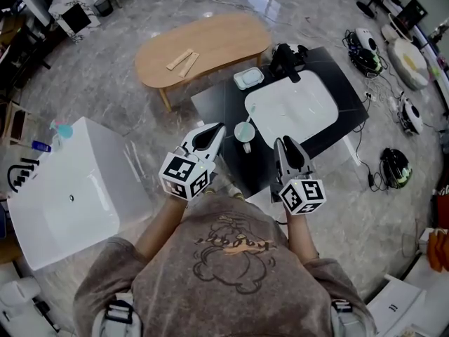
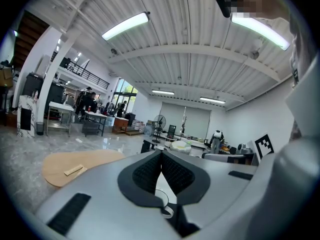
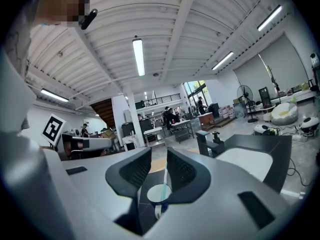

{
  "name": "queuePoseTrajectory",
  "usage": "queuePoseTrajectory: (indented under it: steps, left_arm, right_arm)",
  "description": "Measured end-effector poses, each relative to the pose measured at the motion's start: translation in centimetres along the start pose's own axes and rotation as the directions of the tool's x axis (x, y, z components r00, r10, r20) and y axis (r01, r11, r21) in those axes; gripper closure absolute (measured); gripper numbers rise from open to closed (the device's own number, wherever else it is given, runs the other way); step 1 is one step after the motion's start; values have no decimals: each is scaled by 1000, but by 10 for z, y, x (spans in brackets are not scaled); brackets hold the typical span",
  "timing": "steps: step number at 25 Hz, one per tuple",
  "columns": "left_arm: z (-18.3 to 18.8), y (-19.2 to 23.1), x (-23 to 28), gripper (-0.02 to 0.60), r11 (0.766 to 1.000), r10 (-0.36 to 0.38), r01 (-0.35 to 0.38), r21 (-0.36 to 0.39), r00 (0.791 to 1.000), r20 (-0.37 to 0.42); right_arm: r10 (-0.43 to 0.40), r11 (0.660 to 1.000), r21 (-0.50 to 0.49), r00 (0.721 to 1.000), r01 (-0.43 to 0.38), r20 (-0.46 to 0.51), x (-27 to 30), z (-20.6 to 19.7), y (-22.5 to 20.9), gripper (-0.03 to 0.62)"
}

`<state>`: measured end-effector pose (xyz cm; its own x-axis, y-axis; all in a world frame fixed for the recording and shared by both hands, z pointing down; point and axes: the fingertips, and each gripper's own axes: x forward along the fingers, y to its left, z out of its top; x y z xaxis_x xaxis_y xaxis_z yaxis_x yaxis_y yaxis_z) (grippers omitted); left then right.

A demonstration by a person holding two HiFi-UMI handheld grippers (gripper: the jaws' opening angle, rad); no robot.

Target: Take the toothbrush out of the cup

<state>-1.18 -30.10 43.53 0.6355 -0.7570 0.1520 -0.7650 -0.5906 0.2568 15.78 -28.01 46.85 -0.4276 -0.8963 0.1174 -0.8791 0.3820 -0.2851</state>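
The toothbrush [image 3: 163, 183] stands in the white cup [image 3: 156, 194] on the black table [image 1: 224, 107], its top lost between the jaws and too small to find in the head view. The right gripper [image 3: 159, 156] has its jaws slightly apart around the teal stem without pinching it. The left gripper [image 2: 161, 154] is clenched on nothing.
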Motion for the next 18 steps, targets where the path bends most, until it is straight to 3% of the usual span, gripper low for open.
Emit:
queuePoseTrajectory:
  steps: [18]
  left_arm:
    - [-3, 3, -7, 560, 1000, 26, -26, -1, 1000, -4]
  right_arm:
    - [114, 991, 92, 985, -102, -133, 34, -41, 4, 249]
